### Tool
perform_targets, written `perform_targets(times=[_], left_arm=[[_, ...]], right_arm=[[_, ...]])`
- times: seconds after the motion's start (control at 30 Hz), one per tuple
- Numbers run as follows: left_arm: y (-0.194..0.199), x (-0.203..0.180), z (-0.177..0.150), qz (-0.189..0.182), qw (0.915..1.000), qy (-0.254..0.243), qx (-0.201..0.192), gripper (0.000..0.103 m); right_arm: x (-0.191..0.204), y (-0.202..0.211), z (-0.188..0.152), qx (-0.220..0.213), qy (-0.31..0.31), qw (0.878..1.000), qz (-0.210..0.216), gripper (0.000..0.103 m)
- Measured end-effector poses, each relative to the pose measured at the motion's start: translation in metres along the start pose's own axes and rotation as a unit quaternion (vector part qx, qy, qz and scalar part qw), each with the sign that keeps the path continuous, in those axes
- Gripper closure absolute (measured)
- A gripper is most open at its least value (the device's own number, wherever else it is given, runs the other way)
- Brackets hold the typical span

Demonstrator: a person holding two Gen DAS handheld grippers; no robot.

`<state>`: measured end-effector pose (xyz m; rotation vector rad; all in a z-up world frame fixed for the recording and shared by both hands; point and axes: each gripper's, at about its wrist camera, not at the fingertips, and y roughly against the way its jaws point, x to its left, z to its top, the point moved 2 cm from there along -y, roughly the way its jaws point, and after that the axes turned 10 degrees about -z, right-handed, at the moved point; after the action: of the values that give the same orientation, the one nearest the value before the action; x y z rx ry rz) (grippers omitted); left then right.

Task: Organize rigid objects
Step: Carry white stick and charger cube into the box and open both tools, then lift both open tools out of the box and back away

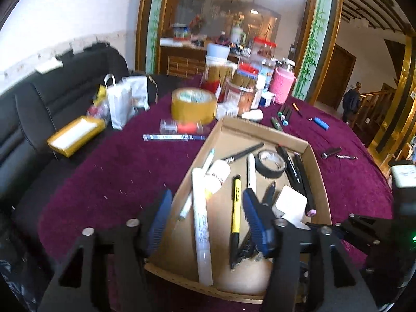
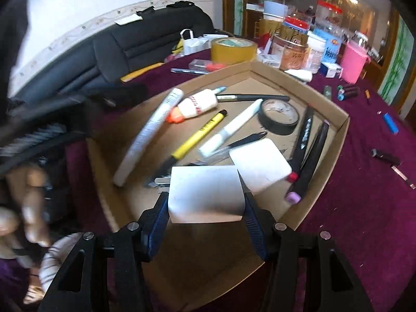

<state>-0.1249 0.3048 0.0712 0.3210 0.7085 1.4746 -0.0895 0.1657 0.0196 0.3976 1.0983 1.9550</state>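
**Cardboard tray filling up, and my white plug could land badly**

Cardboard is what I am working over: the shallow tray [image 2: 335,122] sits on the purple-covered bench [image 2: 364,208], already carrying a long white tube [image 2: 150,132], a glue bottle [image 2: 195,105], a yellow pen [image 2: 197,135], a white marker [image 2: 234,127], a roll of black tape [image 2: 279,117] and several dark pens along its right wall.

My right hand-held gripper [image 2: 206,213] holds a white charger plug [image 2: 206,192], pads pressed on both its sides, above the near end of the tray. A second white block [image 2: 260,166] lies just beyond it, resting on pens. If I let go here, I judge the plug may drop onto that block or the pen tips beside it, then tip or slide. Its metal prongs point left, toward the yellow pen, and could snag there.

My left hand-held gripper [image 1: 208,218] hangs half open with nothing pressed between its pads, straddling the white tube and the yellow pen. Its right finger [image 1: 256,221] is close to my other gripper's frame at the tray's near right corner, so the two could knock together.

Loose markers [image 1: 283,115] and a blue lighter [image 1: 320,123] lie on the bench outside the tray.
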Motion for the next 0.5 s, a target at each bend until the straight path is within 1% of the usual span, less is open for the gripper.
perform_targets(times=[0.03,0.1,0.2,0.27,0.37,0.5], left_arm=[[0.003,-0.002,0.002,0.008,0.9999,-0.005,-0.007,0.036],[0.009,-0.006,0.004,0.022,0.9995,-0.014,-0.018,0.032],[0.014,-0.013,0.006,0.05,0.9978,-0.031,-0.031,0.026],[0.017,-0.018,0.007,0.066,0.9961,-0.043,-0.041,0.025],[0.019,-0.023,0.008,0.074,0.9948,-0.052,-0.047,0.022],[0.02,-0.033,0.009,0.091,0.9926,-0.063,-0.049,0.021]], right_arm=[[-0.001,-0.006,-0.001,0.004,0.002,1.0,-0.009,0.04],[-0.005,-0.008,-0.003,-0.003,-0.004,1.0,-0.009,0.037],[-0.009,0.006,-0.006,-0.028,-0.011,1.0,-0.005,0.036],[-0.015,0.021,-0.007,-0.053,-0.019,0.998,-0.004,0.029],[-0.023,0.042,-0.011,-0.087,-0.034,0.996,-0.004,0.025],[-0.035,0.059,-0.018,-0.109,-0.063,0.992,-0.009,0.023]])
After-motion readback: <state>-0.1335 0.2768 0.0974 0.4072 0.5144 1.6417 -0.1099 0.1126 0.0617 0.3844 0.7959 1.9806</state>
